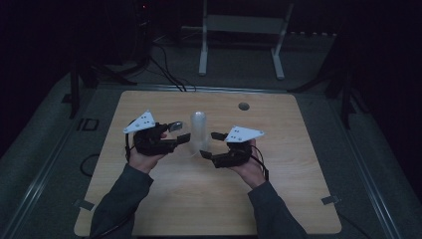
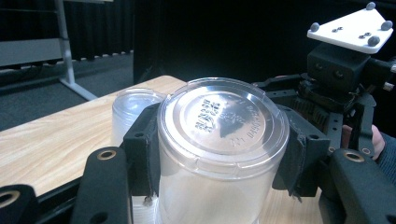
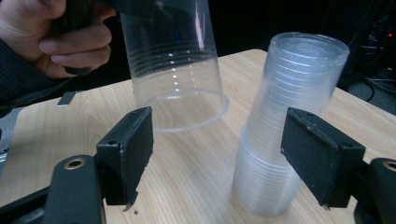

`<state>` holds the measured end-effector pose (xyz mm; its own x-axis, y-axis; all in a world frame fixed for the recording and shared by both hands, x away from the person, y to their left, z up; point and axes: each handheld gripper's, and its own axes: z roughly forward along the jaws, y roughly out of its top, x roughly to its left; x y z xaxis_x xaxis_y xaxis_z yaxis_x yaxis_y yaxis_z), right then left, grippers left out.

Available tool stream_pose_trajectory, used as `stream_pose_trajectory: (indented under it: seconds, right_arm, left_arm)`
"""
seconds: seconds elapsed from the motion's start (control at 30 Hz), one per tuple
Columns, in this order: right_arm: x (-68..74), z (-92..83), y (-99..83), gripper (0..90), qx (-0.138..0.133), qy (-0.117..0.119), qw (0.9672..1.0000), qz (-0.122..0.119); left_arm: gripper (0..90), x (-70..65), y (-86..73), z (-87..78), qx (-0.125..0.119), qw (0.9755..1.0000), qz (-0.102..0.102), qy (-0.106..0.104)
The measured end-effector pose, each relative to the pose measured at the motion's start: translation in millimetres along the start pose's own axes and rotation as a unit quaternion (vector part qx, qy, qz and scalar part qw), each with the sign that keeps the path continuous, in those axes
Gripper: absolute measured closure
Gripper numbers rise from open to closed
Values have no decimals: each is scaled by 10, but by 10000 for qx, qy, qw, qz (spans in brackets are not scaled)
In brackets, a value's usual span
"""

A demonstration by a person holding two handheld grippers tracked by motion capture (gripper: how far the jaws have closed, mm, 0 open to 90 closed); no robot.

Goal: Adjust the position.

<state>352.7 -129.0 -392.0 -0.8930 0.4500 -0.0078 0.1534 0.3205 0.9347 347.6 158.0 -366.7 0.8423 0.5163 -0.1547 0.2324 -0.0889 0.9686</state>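
We hold one clear plastic cup [image 2: 219, 154] upside down in the left gripper [image 1: 178, 132], its jaws pinching the cup's sides, lifted clear of the wooden table [image 1: 149, 199]. Just beside it the stack of clear cups [image 3: 285, 130] stands upright on the table, between our two hands. Our right gripper [image 3: 215, 154] has its jaws spread, nothing between the pads, the stack standing just ahead of one jaw. A small round hole [image 1: 243, 106] marks the tabletop beyond, and a white metal frame [image 1: 239, 30] stands on the floor behind.
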Motion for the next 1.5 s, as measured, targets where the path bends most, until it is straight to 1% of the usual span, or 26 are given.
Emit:
stream_pose_trajectory:
  seconds: [0.1,0.2,0.27,0.3,0.33,0.6,0.67,0.8,1.0,1.07,1.17,1.27,1.3,1.4,1.5]
  right_arm:
    - [17,9,20,251,-18,49,10000,-19]
    - [38,15,43,250,-22,119,9999,-41]
    - [46,19,50,250,-29,141,9999,-51]
    - [54,22,56,250,-31,146,9999,-64]
    - [63,30,69,245,-54,195,9998,-68]
    - [87,67,88,245,-118,326,9994,-22]
    - [98,83,88,240,-144,386,9991,-26]
    - [120,105,86,231,-275,549,9981,-3]
    - [130,133,83,212,-424,621,9971,77]
    - [130,139,82,212,-440,647,9969,104]
    - [131,159,68,205,-477,680,9964,146]
    - [114,173,45,197,-537,719,9957,245]
    - [114,173,45,197,-537,719,9957,245]
    - [99,184,27,181,-609,762,9947,330]
    - [94,188,26,177,-678,805,9937,388]
  left_arm:
    - [410,10,-27,0,-36,10000,-56,-44]
    - [410,24,-56,-8,-146,9997,-143,-134]
    - [410,32,-64,-12,-169,9996,-153,-162]
    - [410,43,-88,-19,-226,9993,-222,-218]
    - [410,49,-97,-20,-238,9992,-235,-229]
    - [411,69,-160,-17,-349,9979,-421,-354]
    - [411,59,-172,-8,-366,9977,-425,-376]
    - [411,38,-182,10,-465,9965,-489,-486]
    - [411,32,-195,14,-580,9947,-598,-609]
    - [411,32,-199,15,-597,9944,-616,-612]
    - [411,33,-206,13,-652,9936,-659,-639]
    - [412,36,-206,6,-720,9925,-708,-689]
    - [412,36,-206,6,-720,9925,-708,-689]
    - [412,41,-212,1,-794,9908,-799,-746]
    - [412,45,-222,3,-845,9896,-850,-790]
